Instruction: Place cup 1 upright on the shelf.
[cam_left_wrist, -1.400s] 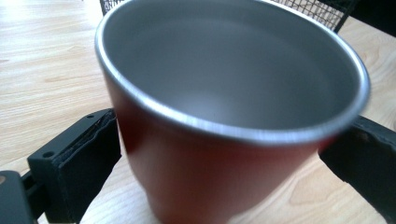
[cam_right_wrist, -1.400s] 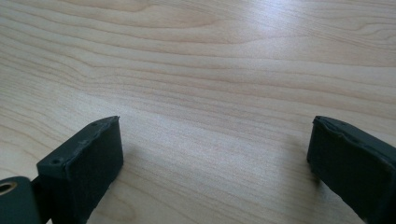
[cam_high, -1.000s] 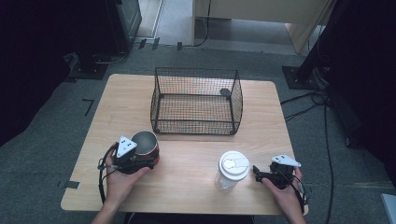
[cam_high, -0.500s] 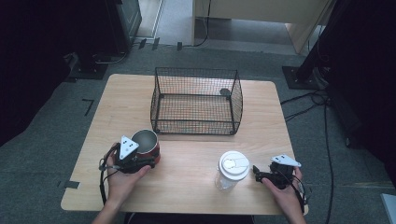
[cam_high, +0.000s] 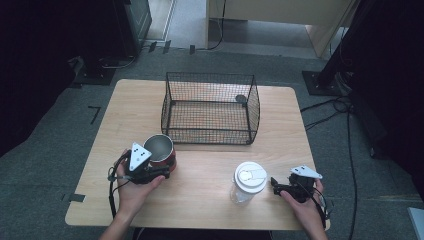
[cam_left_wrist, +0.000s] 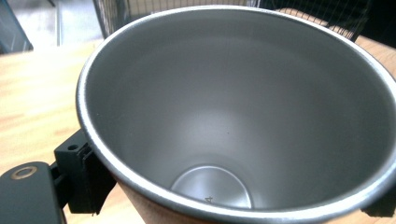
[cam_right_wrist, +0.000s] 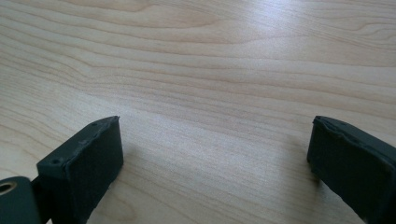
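A red metal cup (cam_high: 161, 149) with a silver inside stands at the near left of the wooden table (cam_high: 200, 200). My left gripper (cam_high: 161, 167) is shut on it, one jaw on each side of its wall. In the left gripper view I look into the empty cup (cam_left_wrist: 243, 107), and a black jaw pad (cam_left_wrist: 81, 179) presses on its outside. A clear plastic cup with a white lid (cam_high: 248, 180) stands at the near right. My right gripper (cam_high: 275, 185) rests just right of it, open, with bare wood between its jaws (cam_right_wrist: 215, 158).
A black wire basket (cam_high: 210, 136) stands at the middle back of the table, with a small dark round thing (cam_high: 241, 98) in its far right corner. Grey carpet with cables and black stands surrounds the table.
My left gripper and the red cup have shifted slightly to the right, toward the basket's front left corner. The right gripper and the lidded cup have stayed put.
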